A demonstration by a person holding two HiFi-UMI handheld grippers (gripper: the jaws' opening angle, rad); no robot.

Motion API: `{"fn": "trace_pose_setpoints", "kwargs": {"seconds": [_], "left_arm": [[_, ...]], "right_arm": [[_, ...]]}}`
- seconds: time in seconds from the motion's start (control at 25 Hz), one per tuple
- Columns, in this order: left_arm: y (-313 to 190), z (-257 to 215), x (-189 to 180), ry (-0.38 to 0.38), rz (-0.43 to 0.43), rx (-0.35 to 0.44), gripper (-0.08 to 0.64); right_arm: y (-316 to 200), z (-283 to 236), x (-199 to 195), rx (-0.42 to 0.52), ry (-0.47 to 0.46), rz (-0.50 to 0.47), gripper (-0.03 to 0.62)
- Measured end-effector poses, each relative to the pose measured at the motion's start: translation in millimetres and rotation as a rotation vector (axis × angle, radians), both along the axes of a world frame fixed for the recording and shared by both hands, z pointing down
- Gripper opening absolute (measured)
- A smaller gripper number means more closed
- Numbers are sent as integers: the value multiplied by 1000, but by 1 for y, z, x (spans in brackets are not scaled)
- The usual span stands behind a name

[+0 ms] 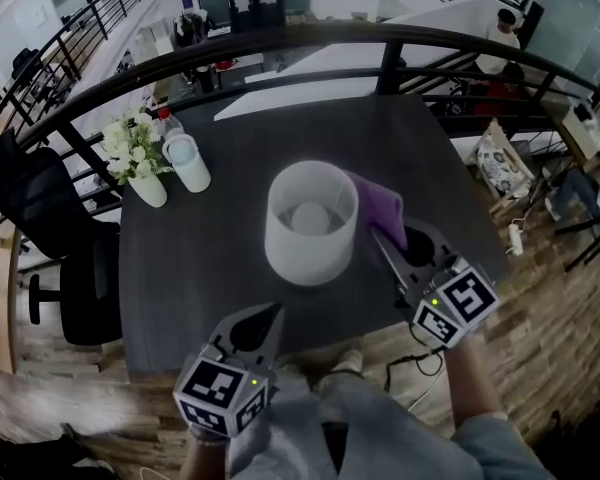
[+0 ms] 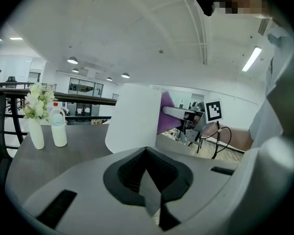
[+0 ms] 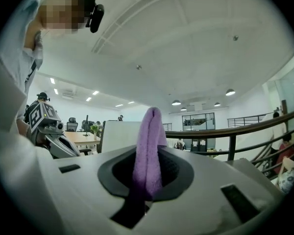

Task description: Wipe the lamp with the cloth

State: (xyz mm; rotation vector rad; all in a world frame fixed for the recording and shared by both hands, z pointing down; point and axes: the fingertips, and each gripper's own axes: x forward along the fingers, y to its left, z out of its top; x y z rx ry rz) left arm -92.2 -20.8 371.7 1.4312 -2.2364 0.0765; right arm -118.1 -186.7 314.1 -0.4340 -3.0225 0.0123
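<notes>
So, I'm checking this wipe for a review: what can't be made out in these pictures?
- Base of the lamp: head view, the shade hides it.
- Where the cloth meets the shade: right gripper view, the cloth itself covers it; left gripper view, the shade does.
- Label on the bottle: too small in every view.

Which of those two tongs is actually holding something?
The right tongs, clamped on the purple cloth beside the white lamp. The left tongs are shut with nothing between them.
</notes>
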Motion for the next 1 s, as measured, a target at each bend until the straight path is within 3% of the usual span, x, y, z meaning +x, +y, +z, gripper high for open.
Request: {"fn": "trace_pose_setpoints", "kwargs": {"seconds": [0.28, 0.52, 0.8, 1.0], "left_arm": [[14, 3, 0, -10, 65, 0, 2], [33, 6, -6, -10, 84, 5, 2], [51, 5, -15, -16, 87, 18, 2], [64, 5, -21, -22, 64, 26, 2]], "right_arm": [[20, -1, 28, -8, -19, 99, 51], [54, -1, 38, 16, -31, 124, 51], [95, -2, 37, 0, -38, 104, 51], [136, 3, 34, 57, -25, 5, 51]]}}
